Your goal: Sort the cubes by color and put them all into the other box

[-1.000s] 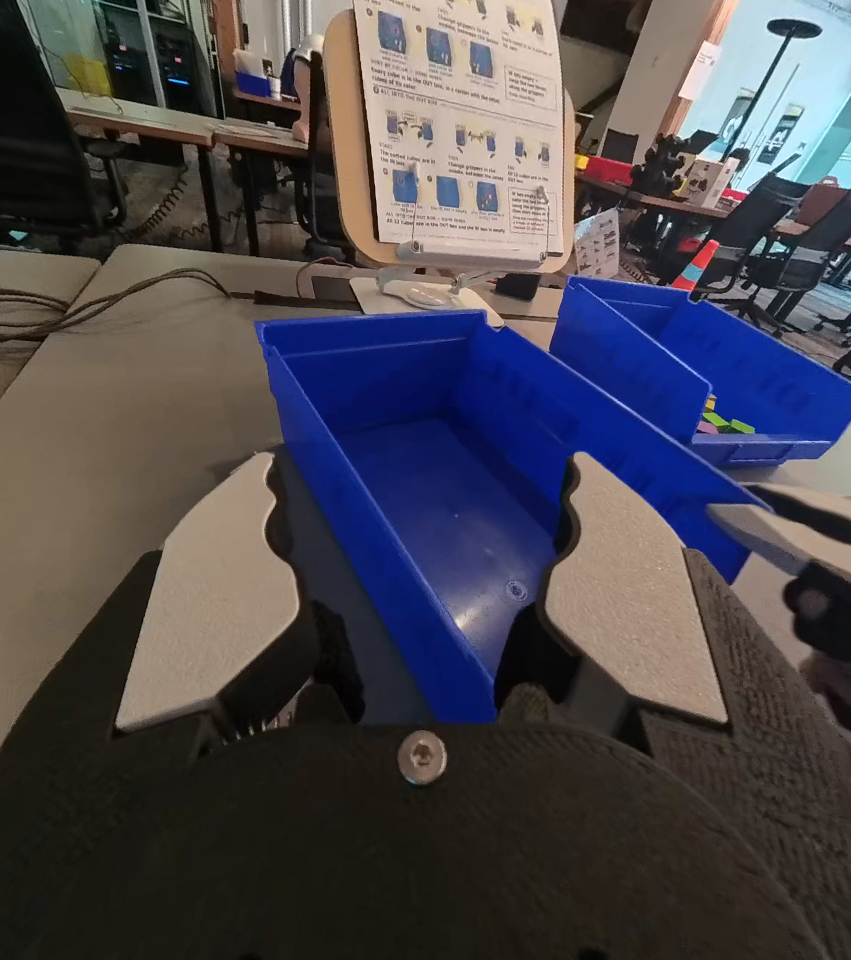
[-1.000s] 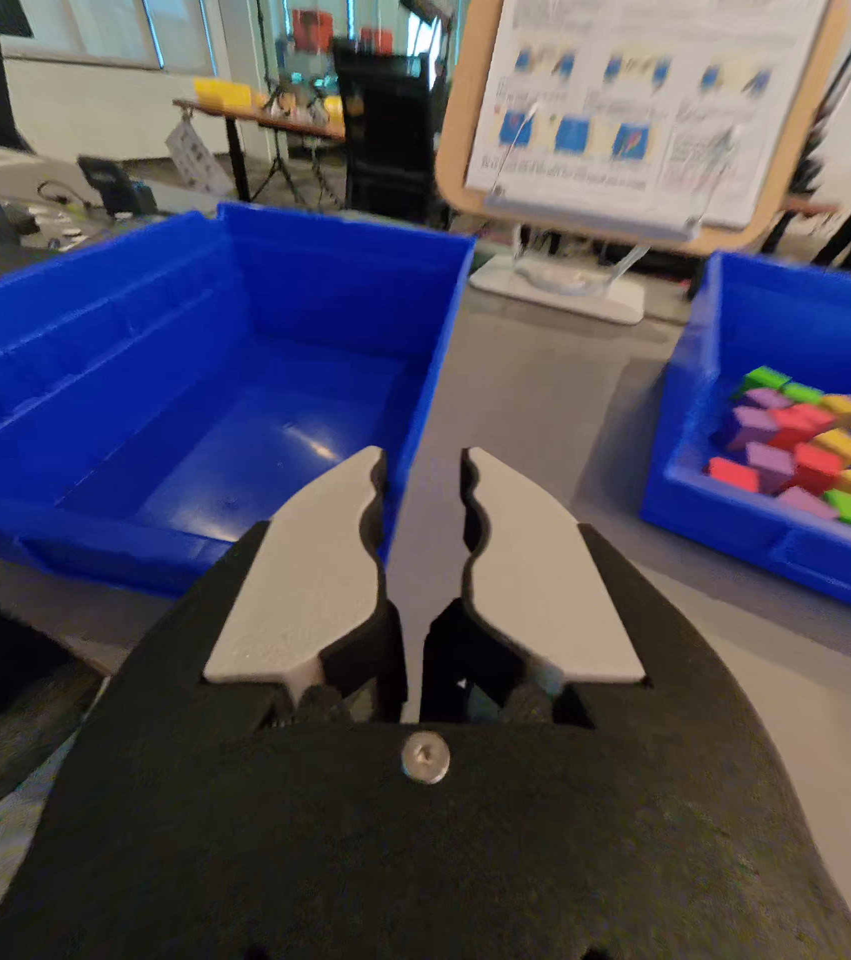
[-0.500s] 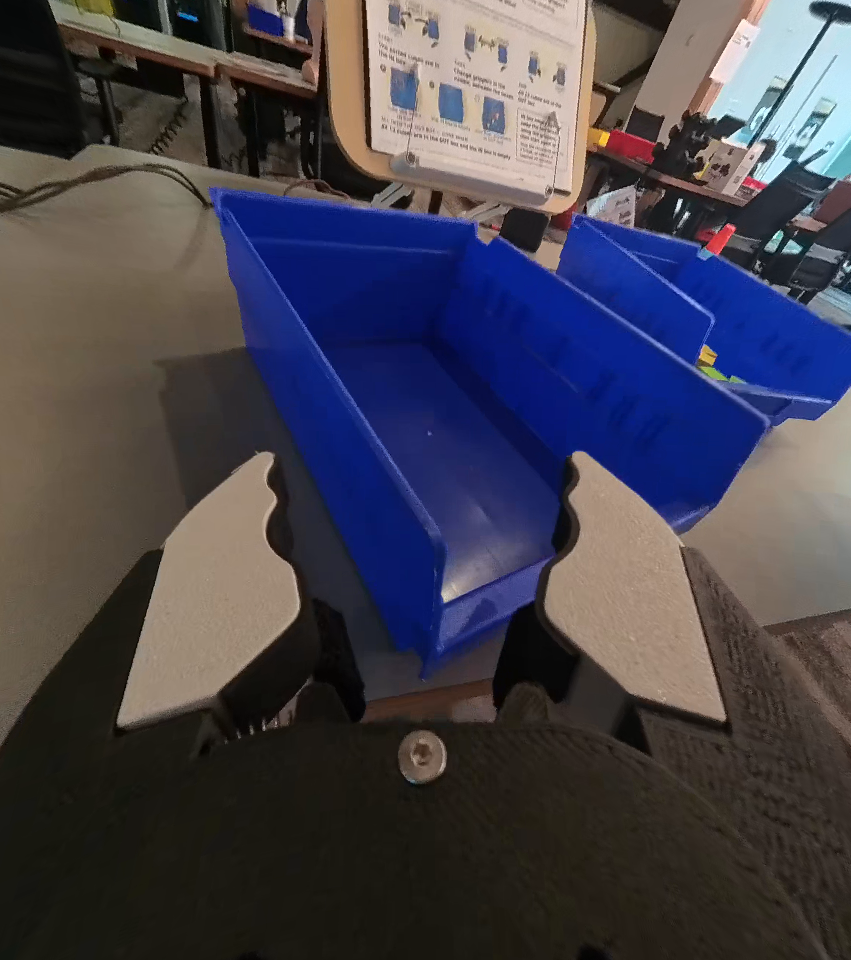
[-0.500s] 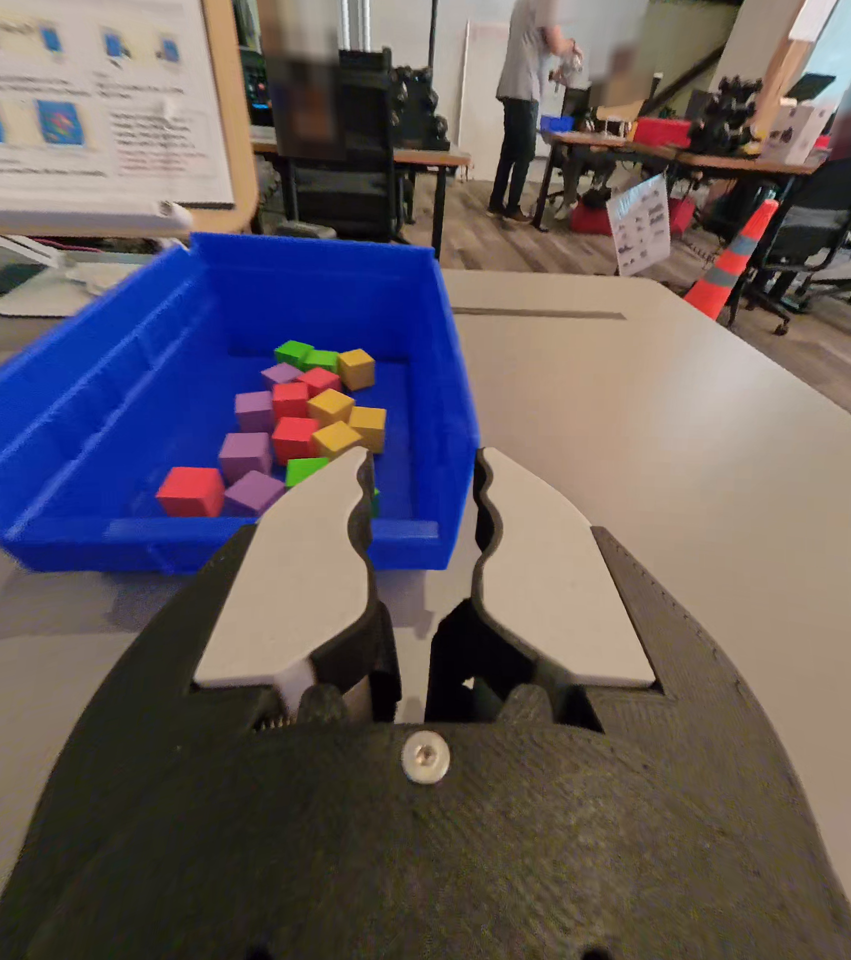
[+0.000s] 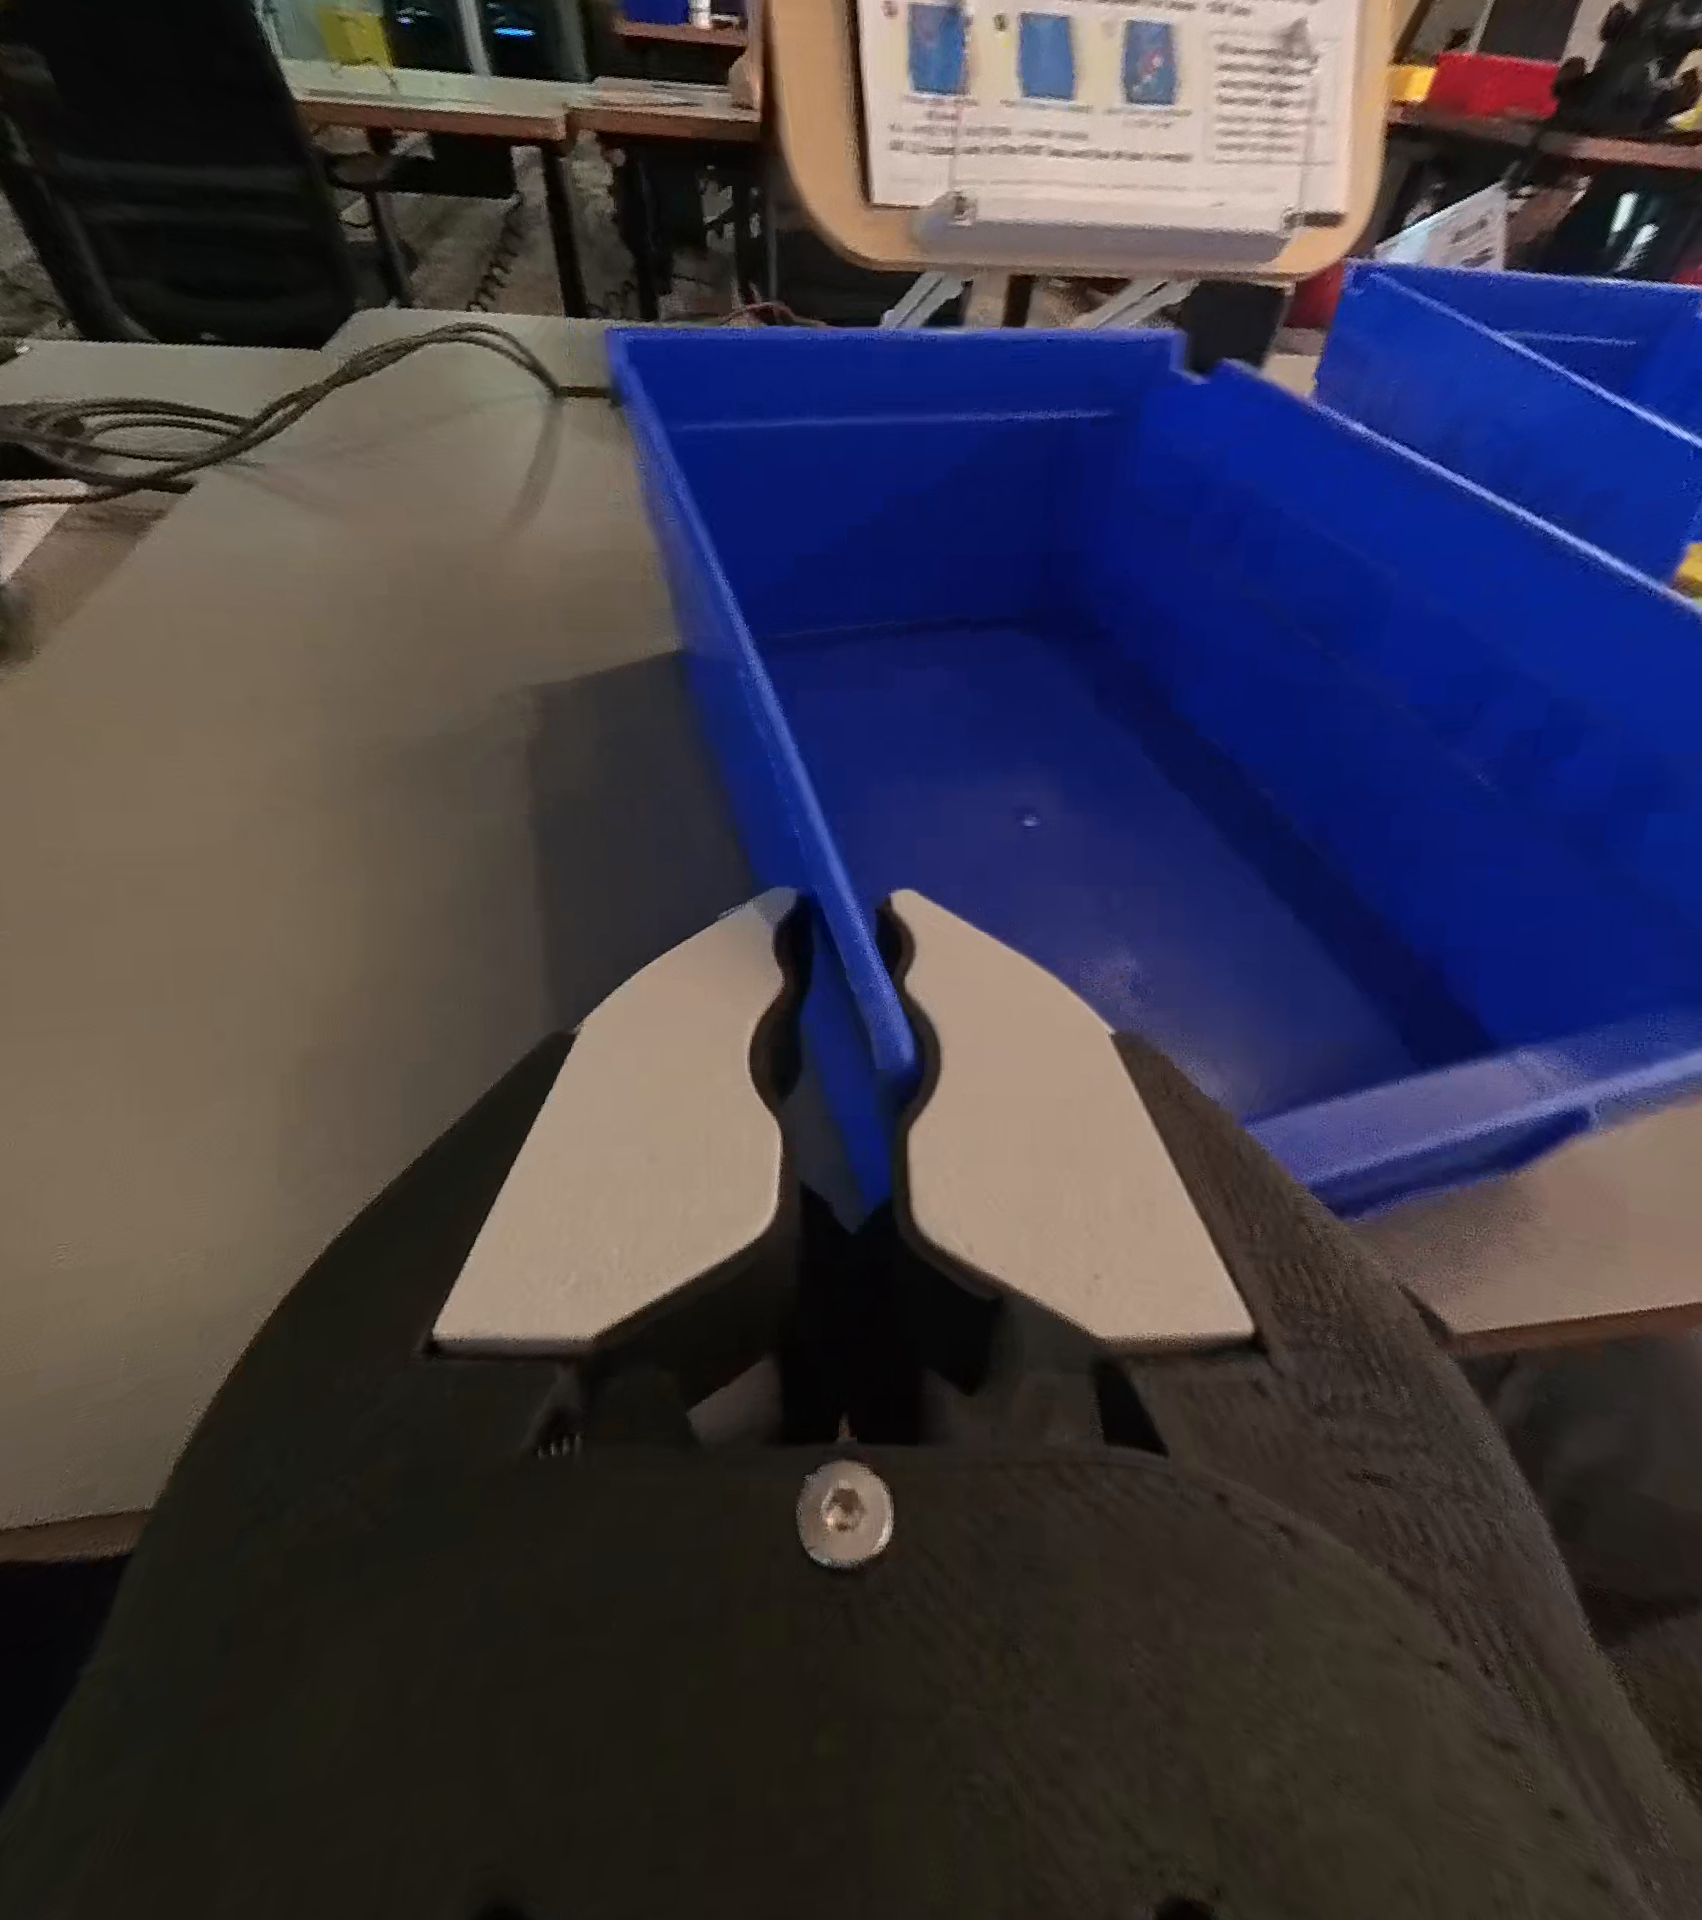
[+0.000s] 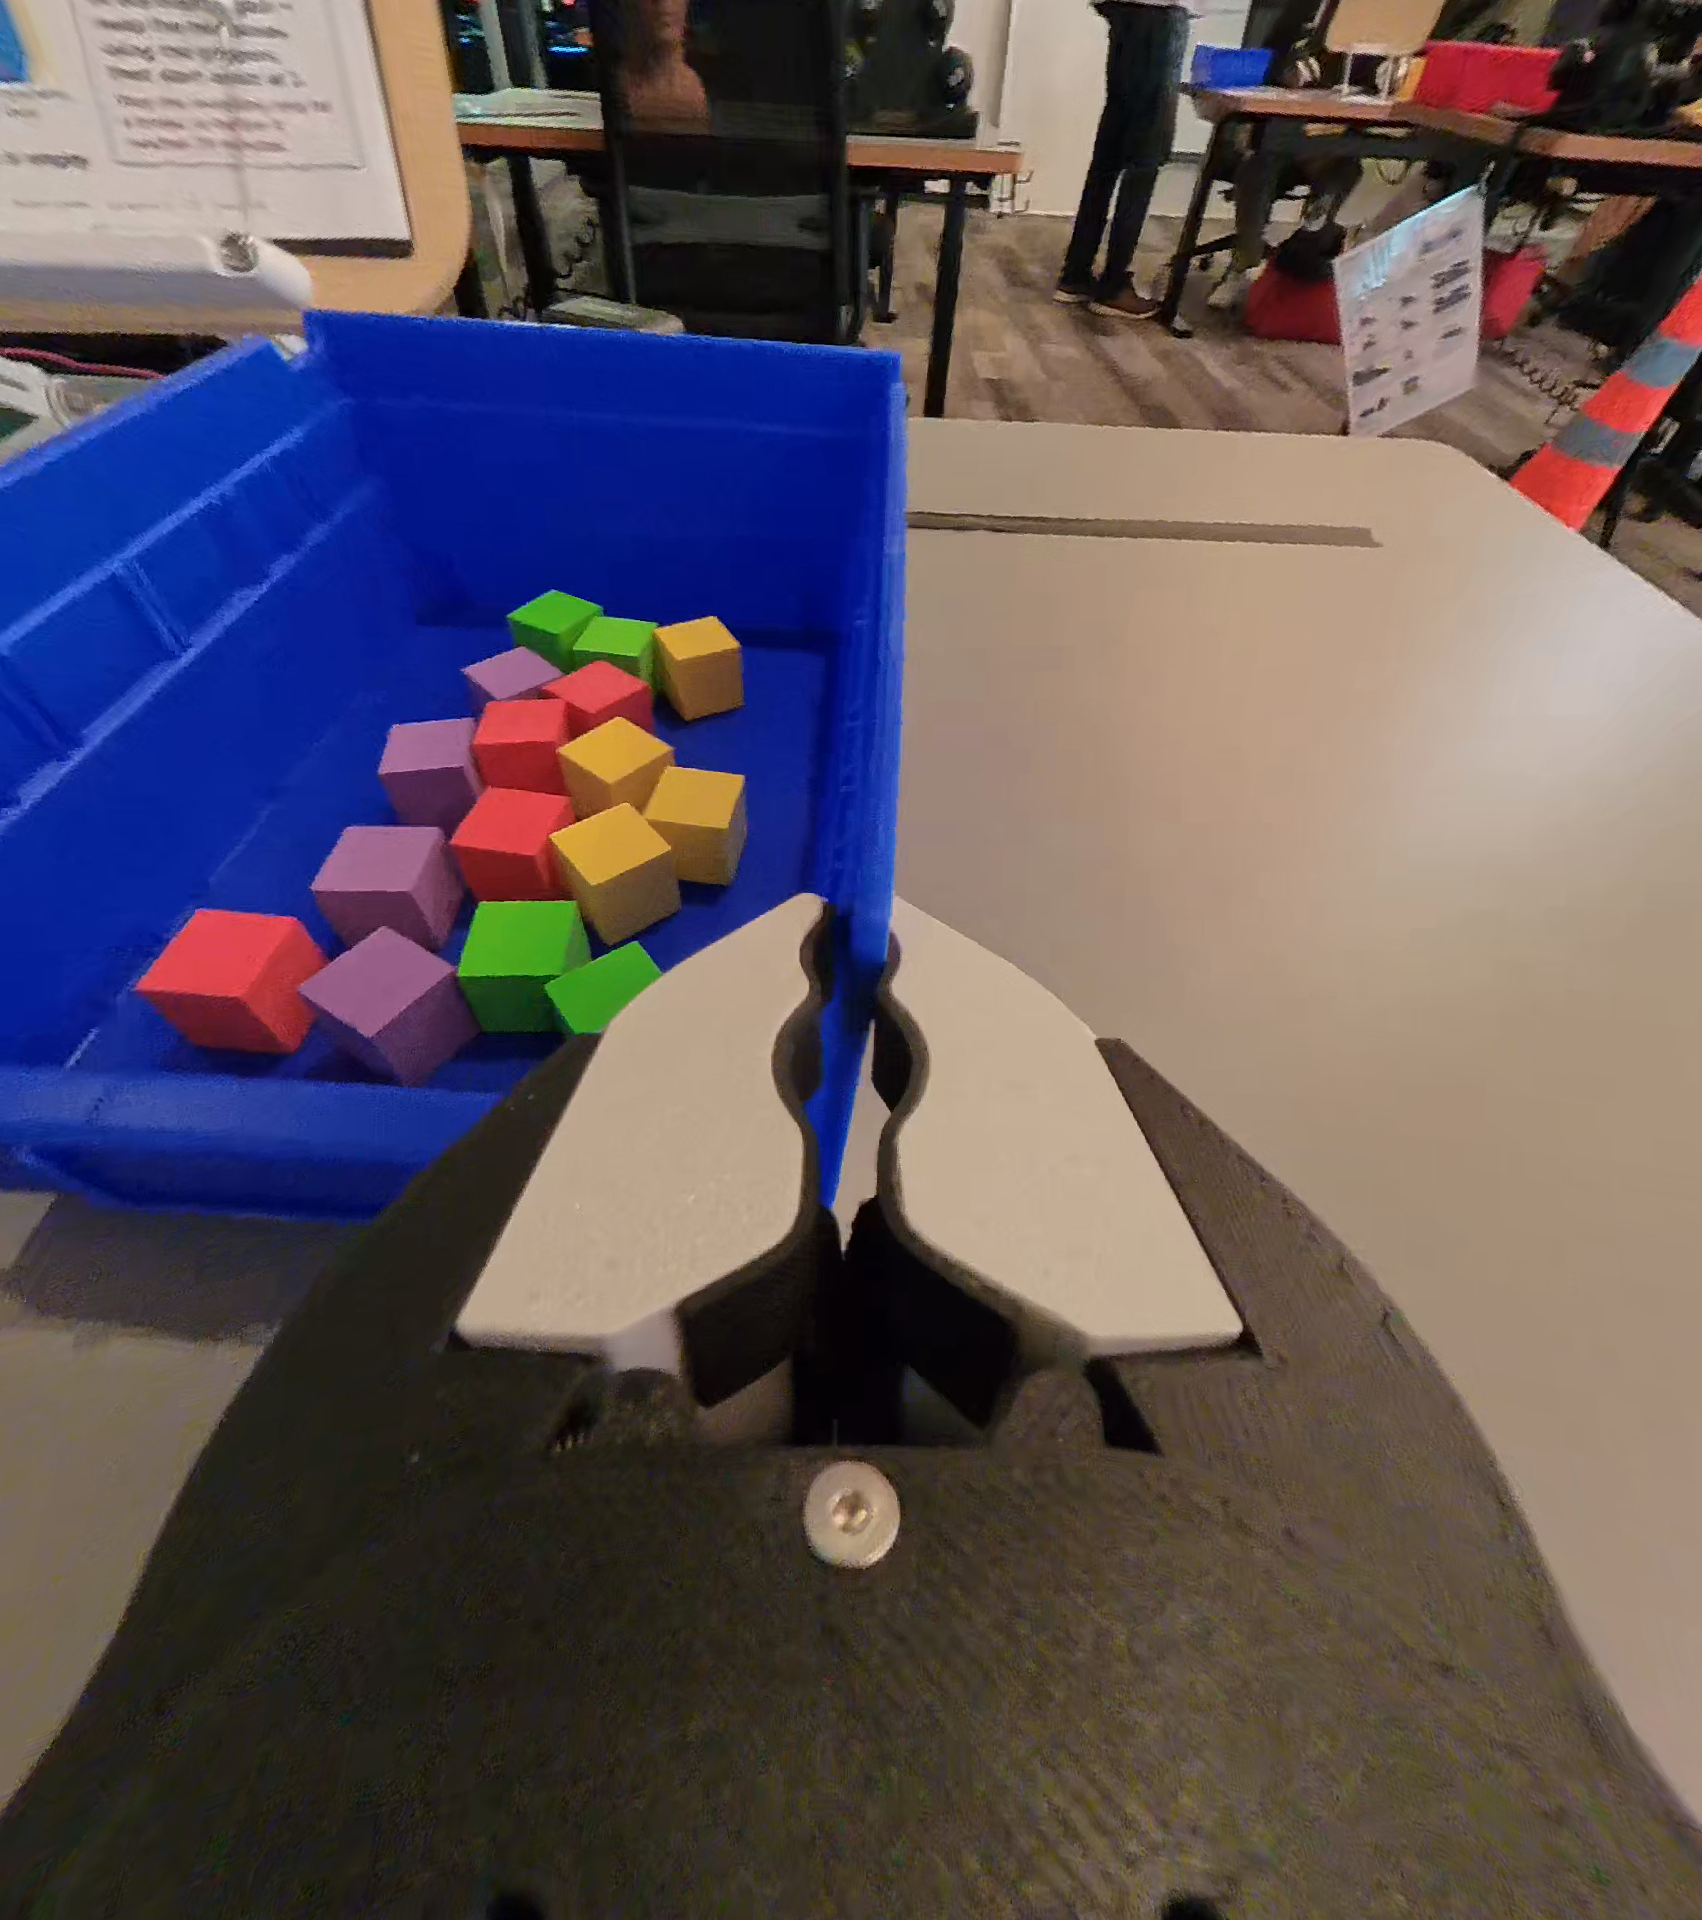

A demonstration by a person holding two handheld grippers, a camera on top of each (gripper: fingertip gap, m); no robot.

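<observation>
Left gripper (image 5: 845, 1049) has its fingers clamped on the left side wall of the empty bin (image 5: 1190, 831), gripping near that wall's front corner, one finger outside and one inside. Right gripper (image 6: 852, 1049) has its fingers pinched on the right side wall of the second bin (image 6: 203, 644), also at the near corner. Both bins are blue and sit on the grey surface (image 5: 255, 831). From the left wrist view the second bin shows at 2 o'clock of the empty one, just beside it. Inside the second bin lies a heap of cubes (image 6: 556, 821) in red, purple, yellow and green, bunched toward its right wall and front, at 10 to 11 o'clock of the right gripper. None is held or touched. So far: both bin walls gripped, all cubes in one bin, the other bin bare. Whether either bin is lifted cannot be told; the empty bin's front edge is blurred. Pose: both grippers point forward and tilt down at the bin edges, coming in from the near edge of the surface. An instruction board (image 5: 1065, 135) on a stand is at 12 o'clock behind the bins, cables (image 5: 203, 416) at 10 o'clock.
</observation>
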